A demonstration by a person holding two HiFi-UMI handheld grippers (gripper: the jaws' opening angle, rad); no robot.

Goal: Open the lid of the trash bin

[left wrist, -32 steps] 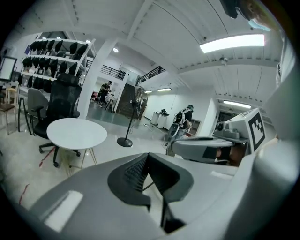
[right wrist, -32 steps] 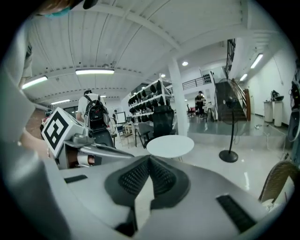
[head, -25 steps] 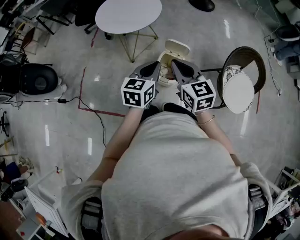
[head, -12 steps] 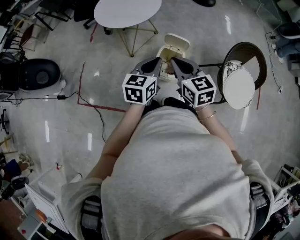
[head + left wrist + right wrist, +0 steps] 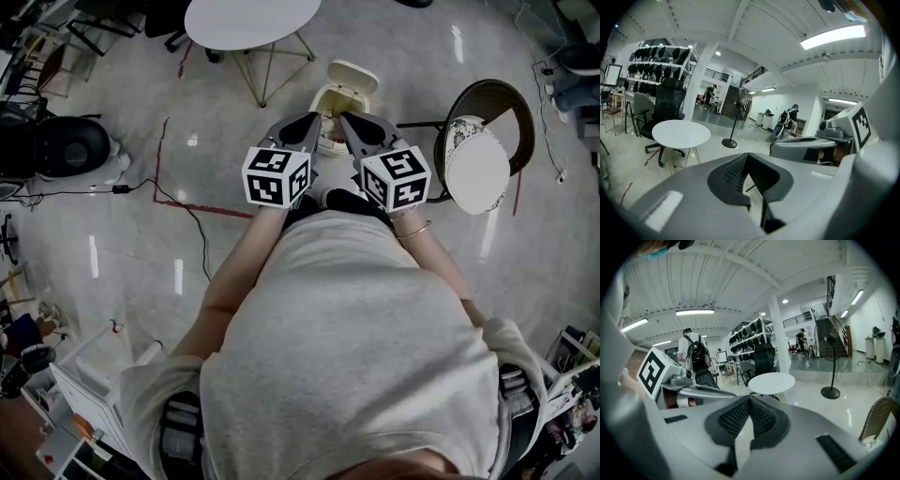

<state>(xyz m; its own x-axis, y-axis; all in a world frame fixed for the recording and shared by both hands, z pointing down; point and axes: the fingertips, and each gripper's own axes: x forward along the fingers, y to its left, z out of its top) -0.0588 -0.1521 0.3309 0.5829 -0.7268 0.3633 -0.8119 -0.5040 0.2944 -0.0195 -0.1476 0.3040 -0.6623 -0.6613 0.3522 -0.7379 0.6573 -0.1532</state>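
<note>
Bin (image 5: 328, 101) sits on the floor just ahead of the person, shown only in head view. Its lid (image 5: 354, 77) is up, tipped back behind the opening. Contents are too small to tell.

Left gripper (image 5: 313, 119) and right gripper (image 5: 346, 119) are held side by side, tips pointing toward the bin and overlapping its near edge in head view; contact cannot be told.

Left gripper view: jaws closed, pads meeting, nothing between them. Right gripper view: same, jaws together and empty. Head view does not show this.

Head view also has a round white table (image 5: 251, 21) beyond the bin to the left, a chair (image 5: 487, 101) with a round cushion (image 5: 478, 173) to the right, red tape (image 5: 202, 214) and a cable (image 5: 192, 230) on the floor at left.

The gripper views look level across the room instead. The left one shows dark shelves (image 5: 658, 65), an office chair (image 5: 668, 110) and a standing fan (image 5: 740, 110) behind the table. The right one shows a person with a backpack (image 5: 697, 356) past the left gripper's marker cube (image 5: 652, 372).
</note>
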